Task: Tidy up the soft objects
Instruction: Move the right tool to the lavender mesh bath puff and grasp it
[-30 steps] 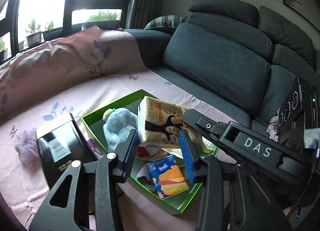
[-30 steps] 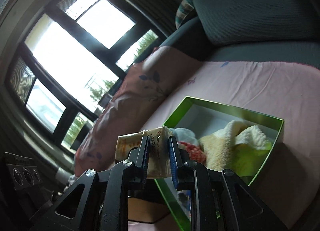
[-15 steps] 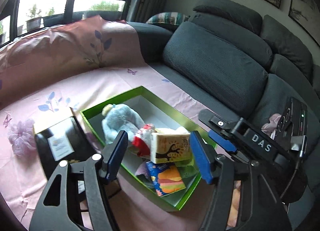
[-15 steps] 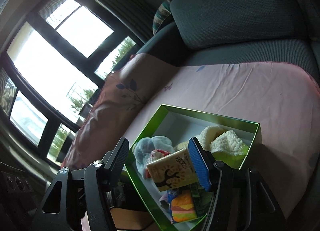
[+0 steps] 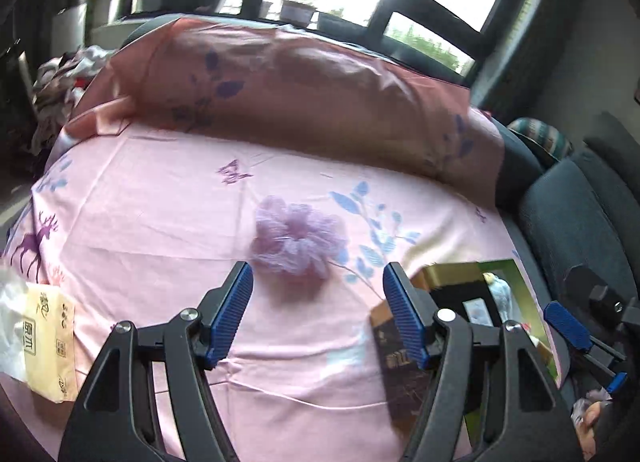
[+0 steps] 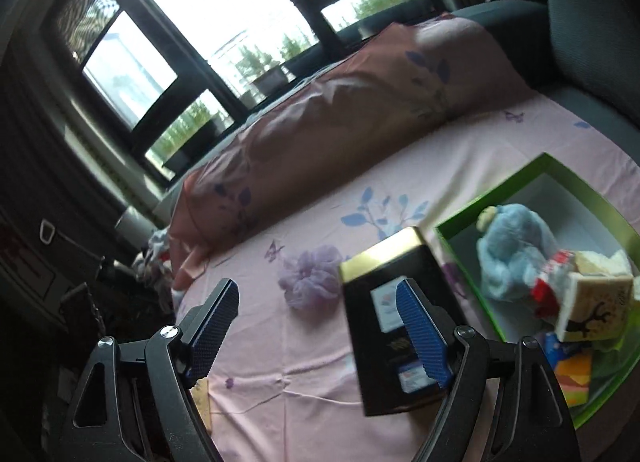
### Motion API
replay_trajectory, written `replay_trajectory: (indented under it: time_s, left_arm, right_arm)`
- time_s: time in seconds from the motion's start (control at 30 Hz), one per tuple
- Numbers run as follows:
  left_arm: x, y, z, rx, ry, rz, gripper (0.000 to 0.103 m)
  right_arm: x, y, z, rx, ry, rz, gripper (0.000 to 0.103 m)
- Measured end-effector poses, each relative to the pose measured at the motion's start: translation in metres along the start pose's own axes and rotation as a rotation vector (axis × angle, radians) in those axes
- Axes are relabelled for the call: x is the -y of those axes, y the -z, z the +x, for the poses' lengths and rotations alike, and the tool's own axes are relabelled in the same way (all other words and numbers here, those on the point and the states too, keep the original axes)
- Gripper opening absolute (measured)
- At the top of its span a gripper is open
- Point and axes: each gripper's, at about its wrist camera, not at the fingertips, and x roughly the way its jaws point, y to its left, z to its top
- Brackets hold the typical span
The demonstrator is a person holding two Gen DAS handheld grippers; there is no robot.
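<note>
A fluffy purple pouf (image 5: 298, 240) lies on the pink sheet, just beyond my left gripper (image 5: 318, 302), which is open and empty. At the left edge lies a beige tissue pack (image 5: 48, 342). My right gripper (image 6: 320, 318) has its jaws opening, with nothing held between them. In its view the pouf (image 6: 308, 278) lies ahead. To the right, the green box (image 6: 500, 185) holds a blue plush (image 6: 516, 250), a tree-print tissue pack (image 6: 596, 310), an orange packet (image 6: 572, 370) and something cream and fluffy.
A black tin with a gold rim (image 6: 372, 342) stands between the pouf and the green box; it also shows in the left wrist view (image 5: 432, 334). A long pink pillow (image 5: 320, 93) lines the window side. Grey sofa cushions (image 5: 580, 221) rise on the right.
The right gripper let go of the tree-print tissue pack, which now lies in the green box, and spread its jaws. Both views swung left toward the purple pouf. The left jaws widened.
</note>
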Motion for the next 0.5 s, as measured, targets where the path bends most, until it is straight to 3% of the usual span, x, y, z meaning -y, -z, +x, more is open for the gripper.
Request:
replay_trajectory:
  time_s: [0.1,0.23,0.4,0.5]
  left_arm:
    - [-0.033,-0.007,0.025,-0.042,-0.003,-0.112,0.065]
    - [-0.055,-0.011,0.065,-0.105,-0.004,-0.169,0.063]
    - [-0.060,-0.010,0.108,-0.174,0.044,-0.188,0.059]
    - [-0.065,-0.011,0.128,-0.205,0.013,-0.219,0.059]
  right_arm:
    - [-0.044,-0.021,0.057,-0.133,-0.038,-0.077,0.082]
    - [-0.077,-0.029,0.148,-0.319,0.076,-0.169,0.082]
    - [-0.059,-0.029,0.231,-0.472,0.220,-0.146,0.079]
    - [-0.052,-0.028,0.265,-0.546,0.287,-0.145,0.076]
